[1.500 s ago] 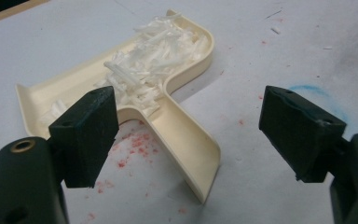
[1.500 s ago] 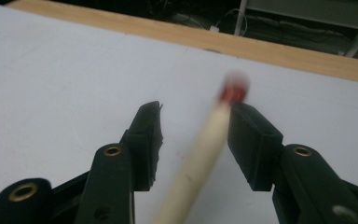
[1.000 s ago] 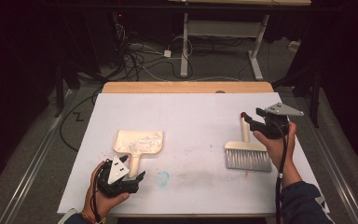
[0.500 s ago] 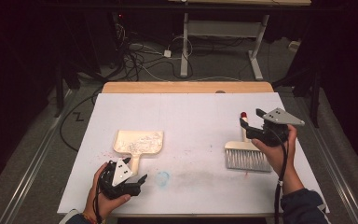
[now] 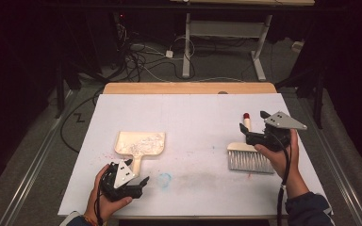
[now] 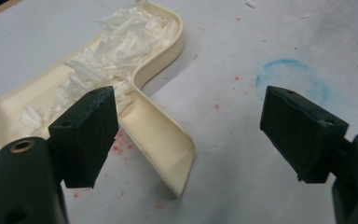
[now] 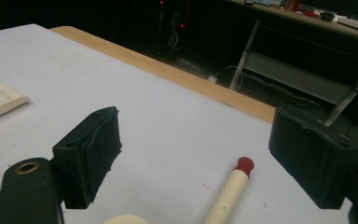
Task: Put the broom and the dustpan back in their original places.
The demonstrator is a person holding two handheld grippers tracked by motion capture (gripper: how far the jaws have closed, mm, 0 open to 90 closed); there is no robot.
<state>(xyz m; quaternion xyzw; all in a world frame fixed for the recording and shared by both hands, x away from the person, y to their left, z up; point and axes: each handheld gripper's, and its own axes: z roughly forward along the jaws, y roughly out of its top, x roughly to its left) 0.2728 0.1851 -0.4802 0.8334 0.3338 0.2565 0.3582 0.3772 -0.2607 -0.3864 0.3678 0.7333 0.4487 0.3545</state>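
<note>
1. Since the earlier frame, the right gripper [image 5: 250, 122] has been drawn back from the brush [image 5: 248, 153]; its jaws have just been opening and nothing is held.
2. At centre right, the brush is left flat on the bench [image 5: 193, 113], presumably as finished.
3. At lower left, the left gripper [image 5: 134, 181] is kept with jaws apart beside the dustpan [image 5: 140, 145], where the white shreds [image 6: 114, 60] are collected.

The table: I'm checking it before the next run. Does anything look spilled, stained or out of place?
Mostly tidy. White shreds sit inside the dustpan, not spilled. Red specks dot the white table cover by the dustpan's handle, and a faint blue ring stain lies near the front. The brush lies flat.
</note>
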